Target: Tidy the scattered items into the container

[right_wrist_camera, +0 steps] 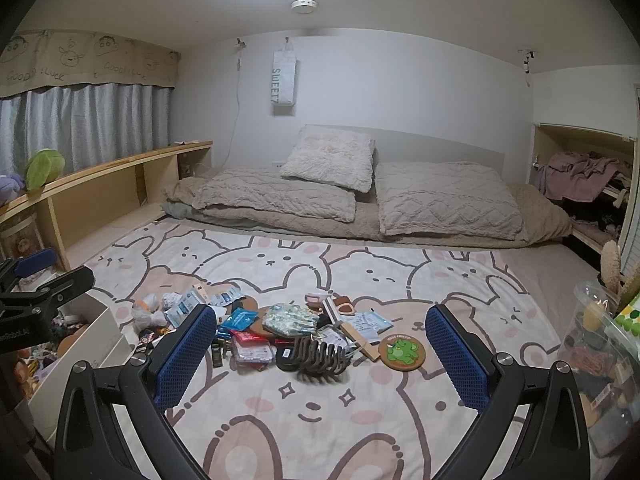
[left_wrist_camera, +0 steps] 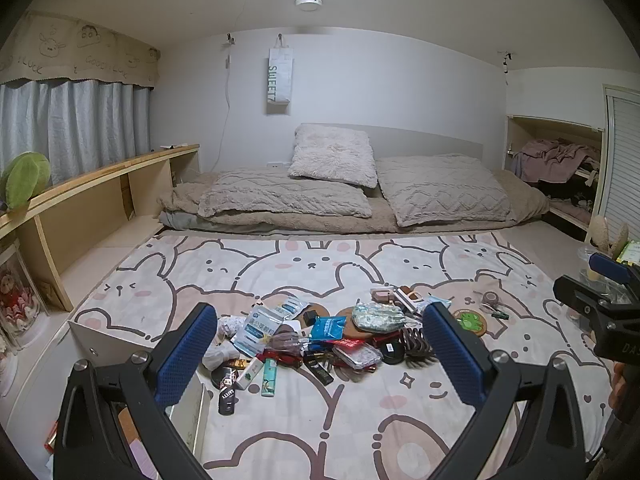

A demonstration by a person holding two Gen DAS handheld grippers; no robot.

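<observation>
Left gripper [left_wrist_camera: 320, 354]: jaws wide apart, empty. Right gripper [right_wrist_camera: 320, 354]: jaws wide apart, empty. Scattered items [left_wrist_camera: 316, 336] piled on bunny blanket [right_wrist_camera: 360, 420], 12 o'clock of both. White container [right_wrist_camera: 76, 354] at 9 o'clock of pile, partly filled.

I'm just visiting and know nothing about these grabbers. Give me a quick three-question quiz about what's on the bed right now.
1. True or false: the left gripper is holding something.
2. Which lies nearer the right gripper: the hair claw or the pillow?
3. What colour is the creature on the round coaster?

Key: 1. False, its jaws are open and empty. 2. The hair claw. 3. Green.
</observation>
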